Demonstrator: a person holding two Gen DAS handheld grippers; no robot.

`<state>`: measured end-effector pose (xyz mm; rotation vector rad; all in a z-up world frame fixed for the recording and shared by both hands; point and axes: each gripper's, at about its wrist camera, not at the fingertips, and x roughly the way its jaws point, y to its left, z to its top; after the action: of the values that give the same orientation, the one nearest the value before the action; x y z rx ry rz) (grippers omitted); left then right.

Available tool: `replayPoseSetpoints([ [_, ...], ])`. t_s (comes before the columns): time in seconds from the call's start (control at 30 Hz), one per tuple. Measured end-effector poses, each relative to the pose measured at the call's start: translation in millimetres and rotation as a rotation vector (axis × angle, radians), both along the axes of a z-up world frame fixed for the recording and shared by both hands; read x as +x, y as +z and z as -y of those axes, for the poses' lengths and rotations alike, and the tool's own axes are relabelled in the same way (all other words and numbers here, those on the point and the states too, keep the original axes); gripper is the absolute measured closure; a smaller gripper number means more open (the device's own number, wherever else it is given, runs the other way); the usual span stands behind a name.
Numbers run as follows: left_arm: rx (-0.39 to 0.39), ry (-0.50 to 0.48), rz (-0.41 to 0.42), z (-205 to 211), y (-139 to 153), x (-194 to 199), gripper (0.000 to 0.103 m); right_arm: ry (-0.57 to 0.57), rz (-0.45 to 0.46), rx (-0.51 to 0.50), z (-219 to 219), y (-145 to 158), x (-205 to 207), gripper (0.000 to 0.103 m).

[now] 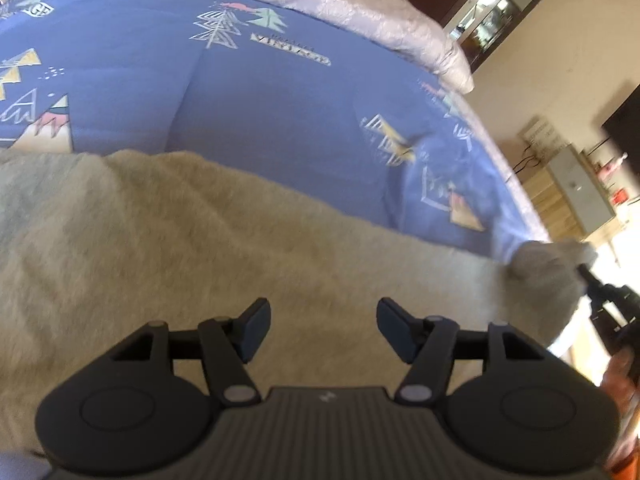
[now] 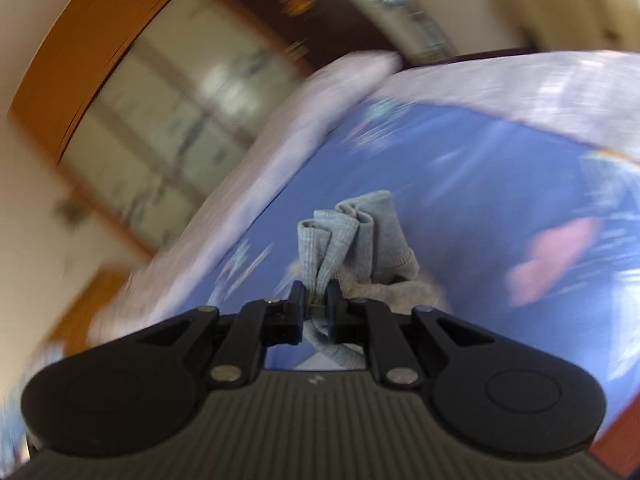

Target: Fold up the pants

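Pants point(image 1: 200, 248) cuff in right gripper point(image 2: 316, 308), bedspread point(image 1: 260, 112) edge seemingly near

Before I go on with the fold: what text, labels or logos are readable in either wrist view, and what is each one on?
Printed banner on the blue bedspread, beside the tree motifs: a word in capitals, too blurred to read.
Badge print at the bedspread's top left: letters, illegible.
Small white logo mark, not letters, on the left claw body.
Right wrist view: motion-blurred, nothing readable.

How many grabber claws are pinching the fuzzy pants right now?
1. The right gripper pinches a bunched grey cuff of the pants. The left gripper hangs open above the cream fleece, pinching nothing.
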<state>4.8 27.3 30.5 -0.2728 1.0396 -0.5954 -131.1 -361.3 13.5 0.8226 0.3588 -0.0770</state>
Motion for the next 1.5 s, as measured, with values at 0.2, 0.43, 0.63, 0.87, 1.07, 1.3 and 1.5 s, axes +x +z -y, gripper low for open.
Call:
replayPoseSetpoints([
  [0.2,-0.048,-0.052,-0.003,21,-3,0,0.027,0.294,-0.104,-0.284,-131,-3,50,0.09],
  [0.43,0.02,-0.072,-0.003,23,-17,-14,0.026,0.298,-0.196,-0.39,-156,-23,63,0.09],
  [0.63,0.022,-0.032,-0.033,16,-24,-14,0.025,0.184,-0.169,-0.455,-119,-6,48,0.09],
  [0.87,0.023,-0.038,-0.013,19,-17,-19,0.022,0.381,-0.162,-0.51,-159,-26,63,0.084],
  [1.07,0.041,-0.054,0.0,23,-14,-18,0.017,0.531,-0.17,-0.479,-180,-42,70,0.074],
  [1.3,0.03,-0.104,-0.034,51,-19,-6,0.017,0.339,-0.152,-0.299,-100,-37,50,0.071],
  [1.5,0.066,-0.174,-0.06,93,-32,1,0.046,0.073,-0.204,-0.142,-31,-53,26,0.069],
])
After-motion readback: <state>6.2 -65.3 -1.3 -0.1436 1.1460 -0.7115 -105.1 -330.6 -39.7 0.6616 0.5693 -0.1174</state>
